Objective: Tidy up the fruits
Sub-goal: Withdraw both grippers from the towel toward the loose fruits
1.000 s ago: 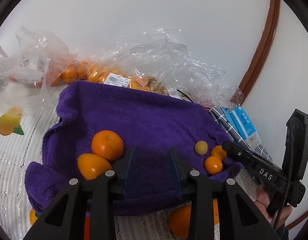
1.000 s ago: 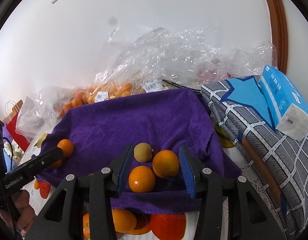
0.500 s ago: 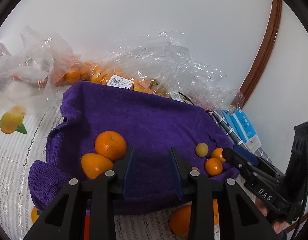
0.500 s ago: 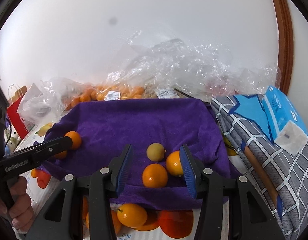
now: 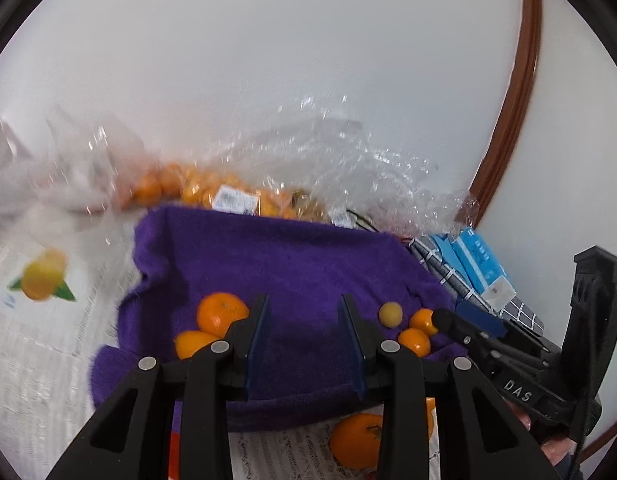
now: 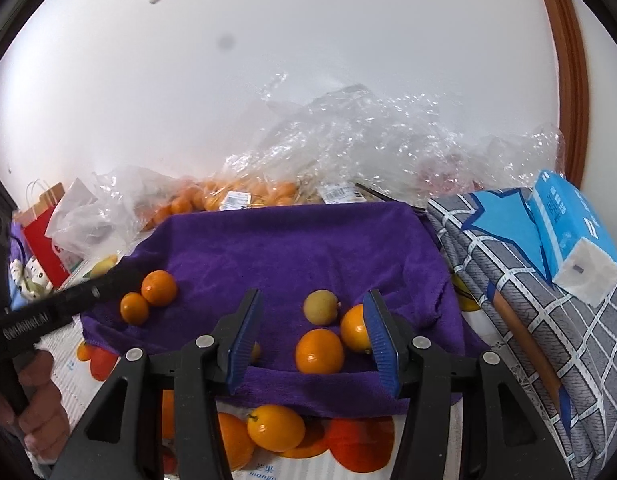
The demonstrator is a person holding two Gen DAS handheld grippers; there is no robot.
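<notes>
A purple towel (image 5: pixel 292 264) lies on the table, also in the right wrist view (image 6: pixel 300 248). On its left sit two oranges (image 5: pixel 222 314), seen also from the right (image 6: pixel 158 287). On its right lie a yellow-green fruit (image 6: pixel 321 306) and two oranges (image 6: pixel 319 351); these show in the left wrist view too (image 5: pixel 415 341). My left gripper (image 5: pixel 304 344) is open and empty above the towel's front. My right gripper (image 6: pixel 312 344) is open and empty, held back from the right cluster. An orange (image 6: pixel 275 427) lies on the tablecloth in front of the towel.
Clear plastic bags (image 6: pixel 348 148) holding small oranges (image 6: pixel 244 196) pile up behind the towel against the white wall. A grey checked cushion (image 6: pixel 520 320) with a blue tissue pack (image 6: pixel 572 236) stands at right. A red paper bag (image 6: pixel 42 232) stands at far left.
Both grippers have pulled back and up from the towel, so the fruits sit farther off and lower in view. The fruits have not moved. Both grippers stay open.
</notes>
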